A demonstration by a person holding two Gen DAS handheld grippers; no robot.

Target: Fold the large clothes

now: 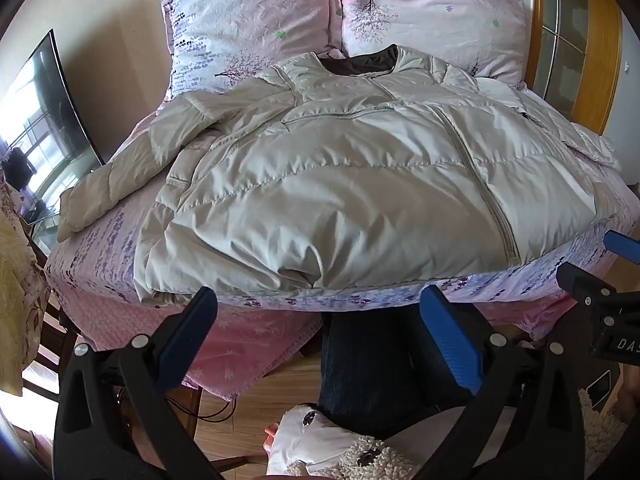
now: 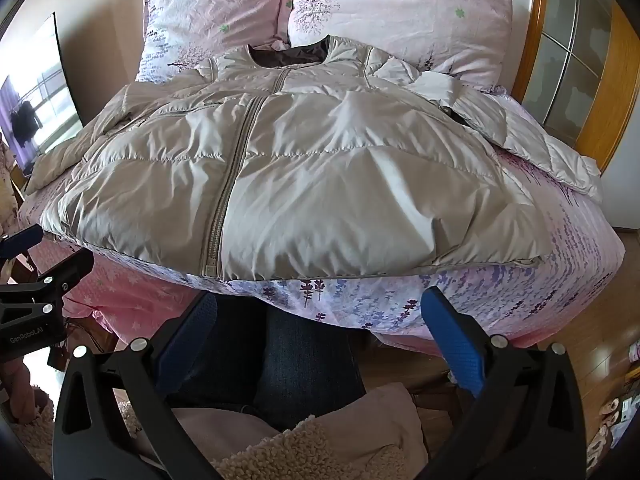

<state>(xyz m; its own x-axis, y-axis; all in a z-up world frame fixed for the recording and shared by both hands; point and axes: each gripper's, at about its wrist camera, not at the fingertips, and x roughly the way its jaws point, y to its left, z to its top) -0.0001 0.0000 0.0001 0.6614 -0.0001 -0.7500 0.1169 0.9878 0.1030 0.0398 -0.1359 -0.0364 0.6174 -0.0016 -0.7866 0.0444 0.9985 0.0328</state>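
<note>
A beige puffer jacket (image 1: 328, 184) lies front up and zipped on the bed, collar toward the pillows, both sleeves spread to the sides. It also shows in the right wrist view (image 2: 304, 168). My left gripper (image 1: 320, 320) is open and empty, held off the bed's near edge below the jacket's hem. My right gripper (image 2: 320, 320) is open and empty, also just off the near edge below the hem. The right gripper's body shows at the right of the left wrist view (image 1: 600, 304).
The bed (image 2: 400, 300) has a pink and lavender floral sheet. Two pillows (image 1: 248, 20) lean at the head. A wooden headboard (image 1: 600, 80) stands at the far right. A TV screen (image 1: 44, 120) is at the left. The person's legs (image 1: 360, 360) stand against the near edge.
</note>
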